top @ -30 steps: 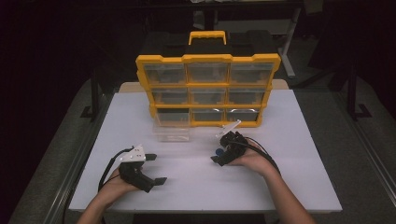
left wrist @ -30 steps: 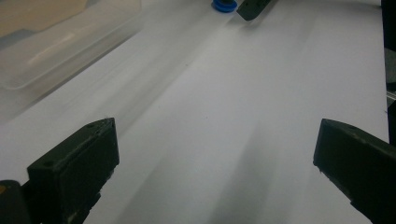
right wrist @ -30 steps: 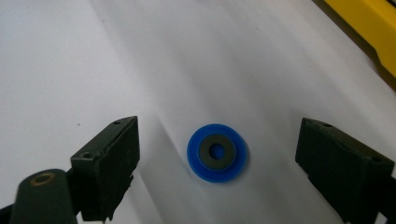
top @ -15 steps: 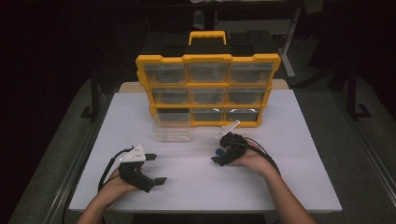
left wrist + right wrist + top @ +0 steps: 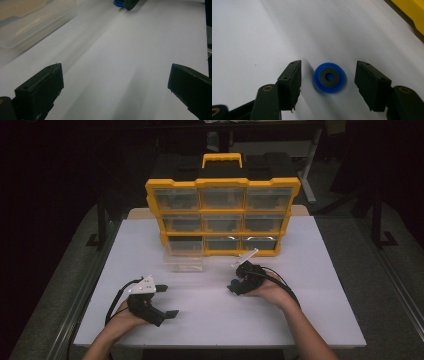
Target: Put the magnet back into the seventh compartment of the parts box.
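Your left gripper [image 5: 167, 301] rests wide open and empty near you; your right gripper [image 5: 328, 78] has just been closing around the blue disc [image 5: 329, 77] on the table [image 5: 320, 285], not touching yet; grasp and storing in the drawer cabinet [image 5: 222, 215] remain.

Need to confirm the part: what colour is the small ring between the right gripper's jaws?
Blue ring with a dark grey centre, clearest in the right gripper view.

The white table [image 5: 310, 270] is lit from above while the room around is left pretty dark. Soft shadows are thrown under the jaws, and the gripper views are blurred toward the edges.
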A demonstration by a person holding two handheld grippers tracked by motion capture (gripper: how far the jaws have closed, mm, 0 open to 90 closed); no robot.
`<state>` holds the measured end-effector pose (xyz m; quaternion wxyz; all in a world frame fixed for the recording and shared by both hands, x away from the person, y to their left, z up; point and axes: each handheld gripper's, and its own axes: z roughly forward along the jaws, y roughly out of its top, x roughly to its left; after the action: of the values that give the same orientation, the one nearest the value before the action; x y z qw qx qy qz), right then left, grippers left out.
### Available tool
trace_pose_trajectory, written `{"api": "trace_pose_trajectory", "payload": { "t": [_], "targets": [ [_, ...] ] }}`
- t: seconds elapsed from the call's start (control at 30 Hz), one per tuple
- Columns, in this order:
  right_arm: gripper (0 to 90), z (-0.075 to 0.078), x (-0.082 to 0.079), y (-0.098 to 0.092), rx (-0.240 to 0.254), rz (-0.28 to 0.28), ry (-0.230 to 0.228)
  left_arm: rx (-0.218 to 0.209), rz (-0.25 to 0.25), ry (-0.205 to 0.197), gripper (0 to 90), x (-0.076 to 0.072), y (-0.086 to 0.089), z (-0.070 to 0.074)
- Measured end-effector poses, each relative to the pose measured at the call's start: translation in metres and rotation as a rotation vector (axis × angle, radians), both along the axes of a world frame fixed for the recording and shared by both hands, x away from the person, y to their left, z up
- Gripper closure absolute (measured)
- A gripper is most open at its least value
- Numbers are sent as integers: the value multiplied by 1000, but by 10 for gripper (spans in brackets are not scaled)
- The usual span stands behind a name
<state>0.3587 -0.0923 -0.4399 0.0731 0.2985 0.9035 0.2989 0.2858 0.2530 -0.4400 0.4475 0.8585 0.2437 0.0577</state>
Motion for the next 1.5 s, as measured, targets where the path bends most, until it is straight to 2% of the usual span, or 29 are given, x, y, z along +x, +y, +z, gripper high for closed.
{"api": "trace_pose_trajectory", "payload": {
  "t": [0.33,0.57,0.87,1.5],
  "targets": [
    [485,1,-1,0,2,5,-1,-3,-2,10,0,0,0,0],
    [534,1,-1,0,-11,12,-13,0,-5,11,0,0,-1,0],
    [597,2,-2,0,-9,14,-6,1,-1,2,0,-1,-1,0],
    [610,4,-1,0,-8,8,-13,-2,6,-16,0,-1,0,0]
  ]
}}
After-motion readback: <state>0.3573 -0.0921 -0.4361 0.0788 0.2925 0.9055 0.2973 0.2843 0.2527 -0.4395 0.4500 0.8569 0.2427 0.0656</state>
